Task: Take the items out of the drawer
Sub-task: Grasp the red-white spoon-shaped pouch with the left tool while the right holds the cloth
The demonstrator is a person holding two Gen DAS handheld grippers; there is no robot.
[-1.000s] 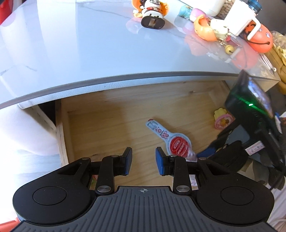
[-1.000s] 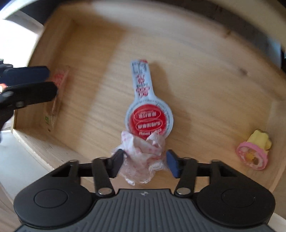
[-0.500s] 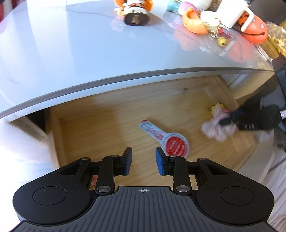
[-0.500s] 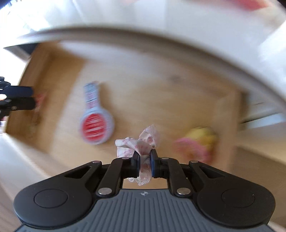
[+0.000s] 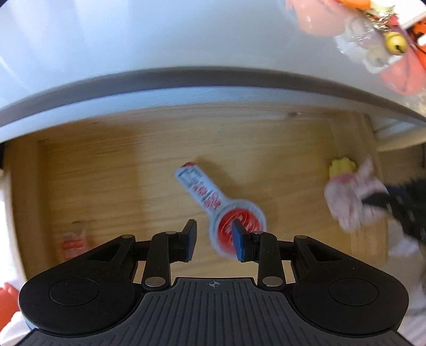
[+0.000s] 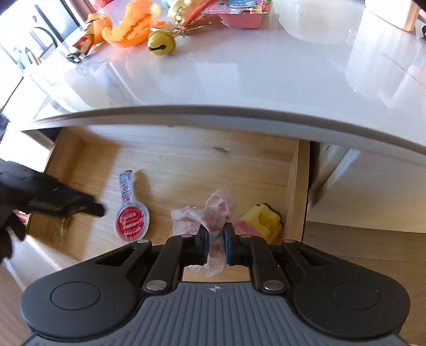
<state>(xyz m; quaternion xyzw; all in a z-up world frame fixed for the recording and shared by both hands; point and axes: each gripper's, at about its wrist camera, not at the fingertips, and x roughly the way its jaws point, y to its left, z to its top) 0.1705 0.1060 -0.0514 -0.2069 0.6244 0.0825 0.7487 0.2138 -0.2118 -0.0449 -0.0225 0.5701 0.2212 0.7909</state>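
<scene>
Small red packet point(image 5: 72, 243): at the drawer's far left, blurred, and you have not touched it; it is yet to come out.
Your left gripper point(image 5: 213, 243): fingers apart with nothing between them, poised above the round end of the paddle-shaped label.
Paddle-shaped label point(image 6: 131, 213): flat on the floor of the drawer point(image 6: 295, 186), left of centre, apparently your next pick.
Your right gripper point(image 6: 215, 244): fingers clamped tight on the crumpled pink-and-white wrapper point(image 6: 207, 215), which hangs clear of the wood, part-way out.
Yellow-and-pink toy point(image 6: 262, 222): in the drawer's right corner, just beside the wrapper, unclaimed.
Worktop point(image 6: 239, 79): already carries an orange toy piece point(image 6: 127, 29), a gold bell point(image 6: 161, 41) and a pink tray point(image 6: 242, 18), probably earlier hauls.
Progress: one item in transit, three left in the drawer as far as the views show; you look past halfway.
</scene>
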